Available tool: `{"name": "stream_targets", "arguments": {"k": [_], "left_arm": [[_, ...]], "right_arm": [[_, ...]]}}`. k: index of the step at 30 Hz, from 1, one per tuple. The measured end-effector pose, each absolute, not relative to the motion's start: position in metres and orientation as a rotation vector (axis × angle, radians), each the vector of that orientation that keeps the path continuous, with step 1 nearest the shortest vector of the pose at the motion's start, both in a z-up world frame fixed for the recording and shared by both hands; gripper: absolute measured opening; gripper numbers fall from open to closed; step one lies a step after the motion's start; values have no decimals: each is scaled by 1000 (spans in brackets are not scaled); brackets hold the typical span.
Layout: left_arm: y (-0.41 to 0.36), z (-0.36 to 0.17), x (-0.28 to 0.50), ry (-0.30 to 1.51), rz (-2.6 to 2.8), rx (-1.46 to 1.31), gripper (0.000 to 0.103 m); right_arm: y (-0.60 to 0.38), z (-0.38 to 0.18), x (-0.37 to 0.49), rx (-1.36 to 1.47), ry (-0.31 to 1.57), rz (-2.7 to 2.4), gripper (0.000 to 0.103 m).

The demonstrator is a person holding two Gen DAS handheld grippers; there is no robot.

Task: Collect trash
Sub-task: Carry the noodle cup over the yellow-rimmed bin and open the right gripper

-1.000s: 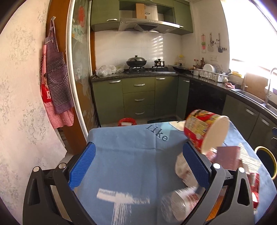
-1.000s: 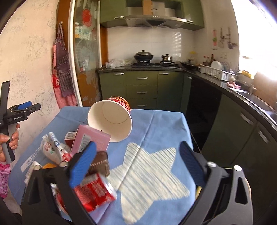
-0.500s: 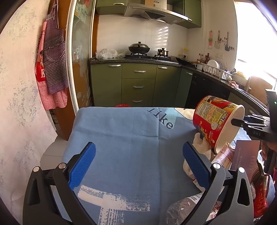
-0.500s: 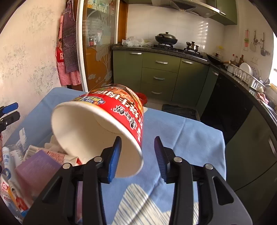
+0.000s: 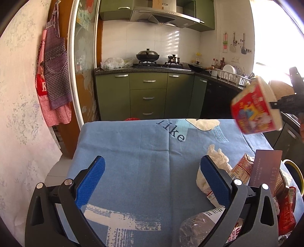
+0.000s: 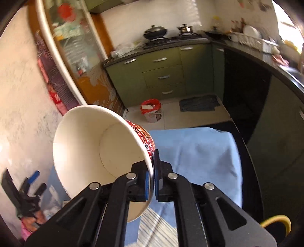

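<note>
Right gripper (image 6: 152,176) pinches the rim of a tapered red paper noodle cup (image 6: 98,155), lower left of frame, tilted, white mouth toward camera. Left gripper (image 5: 152,182) spread over blue tablecloth (image 5: 136,152).

Home kitchen, stove (image 5: 158,65), green cabinets (image 5: 148,95), dish rack (image 5: 230,77)

Kitchen surroundings beyond the work surface.
A blue tablecloth (image 5: 133,161) printed with the word "like" covers the table. At 12 o'clock, green cabinets (image 5: 148,95) carry a stove with a lidded wok (image 5: 147,55) beneath a range hood (image 5: 163,16). At 9 o'clock, checked aprons (image 5: 55,76) hang on the wall. At 2 o'clock stands a dish rack (image 5: 232,77).
</note>
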State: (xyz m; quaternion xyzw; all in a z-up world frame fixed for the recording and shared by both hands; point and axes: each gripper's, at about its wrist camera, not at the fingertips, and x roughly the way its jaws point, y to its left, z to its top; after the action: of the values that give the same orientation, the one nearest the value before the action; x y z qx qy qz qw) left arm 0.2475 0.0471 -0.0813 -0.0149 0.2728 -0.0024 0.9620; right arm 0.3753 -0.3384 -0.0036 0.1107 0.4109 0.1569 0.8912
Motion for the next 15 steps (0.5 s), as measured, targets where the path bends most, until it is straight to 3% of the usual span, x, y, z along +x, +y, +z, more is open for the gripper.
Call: {"name": "stream_targets", "arguments": {"k": [8, 15], "left_arm": [[48, -71, 239, 519, -29, -46, 99], [46, -67, 235, 501, -40, -44, 99]], "right_arm": [[-486, 17, 303, 335, 998, 51, 4], [-587, -49, 250, 428, 1168, -198, 5]]}}
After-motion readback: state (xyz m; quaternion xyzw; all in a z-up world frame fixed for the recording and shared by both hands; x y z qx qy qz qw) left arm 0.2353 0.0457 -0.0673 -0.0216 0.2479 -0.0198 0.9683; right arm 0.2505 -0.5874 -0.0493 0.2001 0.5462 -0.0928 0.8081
